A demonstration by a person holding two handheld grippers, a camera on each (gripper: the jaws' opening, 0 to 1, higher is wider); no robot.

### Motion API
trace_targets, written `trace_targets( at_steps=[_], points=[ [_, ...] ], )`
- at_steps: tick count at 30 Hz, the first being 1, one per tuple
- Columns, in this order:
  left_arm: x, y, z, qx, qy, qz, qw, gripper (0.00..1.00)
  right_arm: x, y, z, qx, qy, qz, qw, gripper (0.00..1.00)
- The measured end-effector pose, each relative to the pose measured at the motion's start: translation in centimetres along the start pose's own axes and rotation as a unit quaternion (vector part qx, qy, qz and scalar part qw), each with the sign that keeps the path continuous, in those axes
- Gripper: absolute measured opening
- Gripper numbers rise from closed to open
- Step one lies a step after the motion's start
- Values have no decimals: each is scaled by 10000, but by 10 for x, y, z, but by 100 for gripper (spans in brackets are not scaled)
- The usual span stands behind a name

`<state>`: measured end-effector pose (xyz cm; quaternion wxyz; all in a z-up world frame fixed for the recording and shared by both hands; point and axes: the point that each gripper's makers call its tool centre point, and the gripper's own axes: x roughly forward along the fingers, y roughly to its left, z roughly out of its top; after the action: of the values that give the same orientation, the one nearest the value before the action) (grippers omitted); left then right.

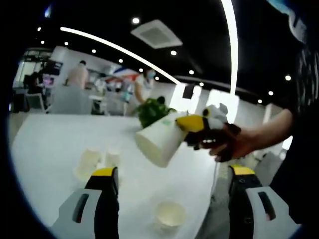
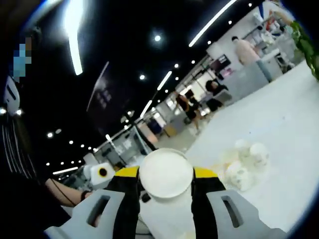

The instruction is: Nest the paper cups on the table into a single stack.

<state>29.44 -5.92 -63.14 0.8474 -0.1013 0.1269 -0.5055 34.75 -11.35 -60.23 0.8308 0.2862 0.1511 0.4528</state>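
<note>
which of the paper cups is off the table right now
The paper cup clamped in the right gripper, held tilted in the air. The other cups and the upright cup rest on the white table.

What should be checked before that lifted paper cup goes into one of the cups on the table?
1. Right gripper shut on the lifted cup: ok.
2. Lifted cup clear of the table: ok.
3. Upright cup standing open, ready to receive: ok.
4. Lifted cup lined up over it: not ok, it is tilted sideways.
5. Left gripper open and free: ok.
6. Other cups upright: cannot tell.
</note>
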Motion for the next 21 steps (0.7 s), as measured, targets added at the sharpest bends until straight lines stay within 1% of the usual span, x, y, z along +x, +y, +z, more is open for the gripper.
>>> trace_targets(
  at_steps=[5,8,11,16,18,21],
  points=[
    [4,-6,2,-19,-4,-105,9999,88,3,3,-1,79,-25,62,9999,36],
    [8,-5,2,28,12,-122,9999,88,5,4,-1,135,-51,109,9998,36],
    [9,-8,6,-1,-17,-171,9999,87,7,6,-2,158,-38,134,9998,36],
    [12,-10,11,-37,-75,-246,9997,83,9,7,-5,207,-30,177,9996,36],
    [14,-15,12,-152,-74,-371,9992,79,9,7,-7,272,-30,201,9994,36],
    [15,-15,13,-123,-84,-378,9992,77,11,7,-12,335,8,208,9992,36]
  ],
)
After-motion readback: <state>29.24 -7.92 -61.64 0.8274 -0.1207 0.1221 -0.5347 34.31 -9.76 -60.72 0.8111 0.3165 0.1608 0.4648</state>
